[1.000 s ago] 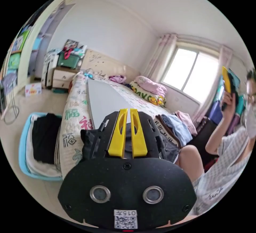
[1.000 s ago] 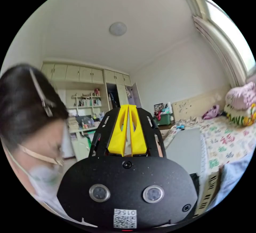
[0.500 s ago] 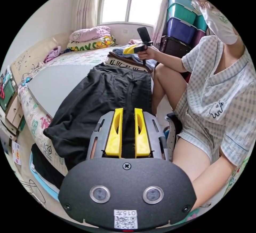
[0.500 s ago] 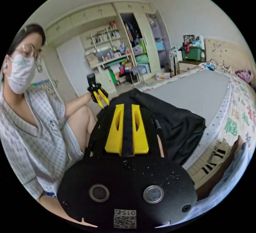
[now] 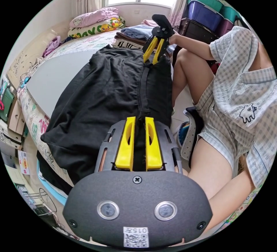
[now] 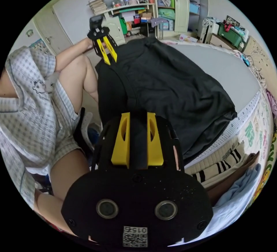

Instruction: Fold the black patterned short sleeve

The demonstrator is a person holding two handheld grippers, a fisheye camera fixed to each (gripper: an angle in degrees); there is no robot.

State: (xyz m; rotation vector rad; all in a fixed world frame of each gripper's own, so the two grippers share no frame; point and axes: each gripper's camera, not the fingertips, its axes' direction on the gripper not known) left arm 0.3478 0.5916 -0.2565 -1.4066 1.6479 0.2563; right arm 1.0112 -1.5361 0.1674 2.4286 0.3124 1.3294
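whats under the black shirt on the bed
The black shirt lies on a grey board over the patterned bedspread, one end hanging past the bed's edge. Whatever lies directly beneath the cloth is covered.

A bed (image 5: 86,43) with a patterned cover carries a grey board (image 5: 54,76), across which a black garment (image 5: 115,84) is spread. Beside it lies a stack of folded clothes (image 5: 132,34); pillows (image 5: 95,22) sit near the window.
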